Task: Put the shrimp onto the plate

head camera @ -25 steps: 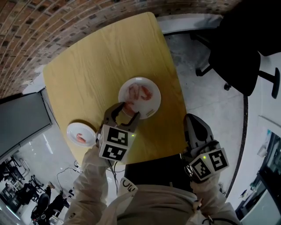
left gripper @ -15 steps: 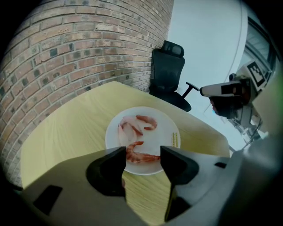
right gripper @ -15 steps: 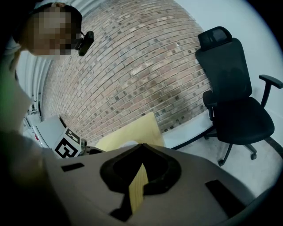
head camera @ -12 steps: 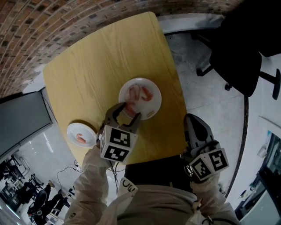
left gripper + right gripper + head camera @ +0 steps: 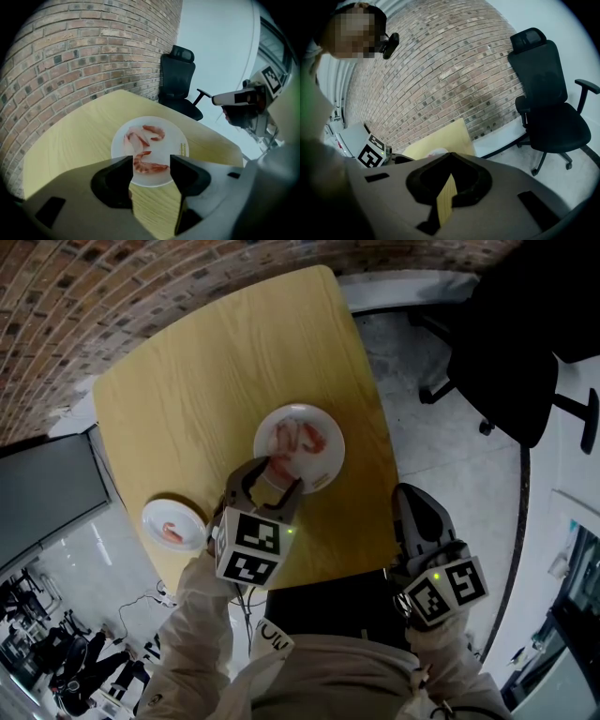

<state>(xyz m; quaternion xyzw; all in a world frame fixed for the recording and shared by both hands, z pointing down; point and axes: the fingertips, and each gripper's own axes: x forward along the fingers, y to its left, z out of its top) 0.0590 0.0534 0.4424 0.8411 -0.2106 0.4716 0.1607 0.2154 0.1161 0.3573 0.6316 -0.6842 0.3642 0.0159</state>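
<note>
A white plate point(image 5: 328, 463) lies on the yellow wooden table point(image 5: 197, 381) with three pink shrimp on it. In the left gripper view the nearest shrimp point(image 5: 149, 165) lies flat on the plate point(image 5: 177, 140), just beyond the tips. The other two shrimp point(image 5: 152, 132) lie farther back. My left gripper point(image 5: 274, 475) point(image 5: 151, 161) hangs open over the plate's near rim, its pads clear of the shrimp. A smaller plate point(image 5: 152, 517) at the table's near left corner carries one shrimp point(image 5: 171, 532). My right gripper point(image 5: 411, 495) point(image 5: 450, 161) is shut and empty, off the table's right edge.
A black office chair point(image 5: 506, 362) point(image 5: 548, 103) stands on the pale floor to the right of the table. A brick wall point(image 5: 112, 287) runs behind the table. A dark screen point(image 5: 47, 502) stands at the left.
</note>
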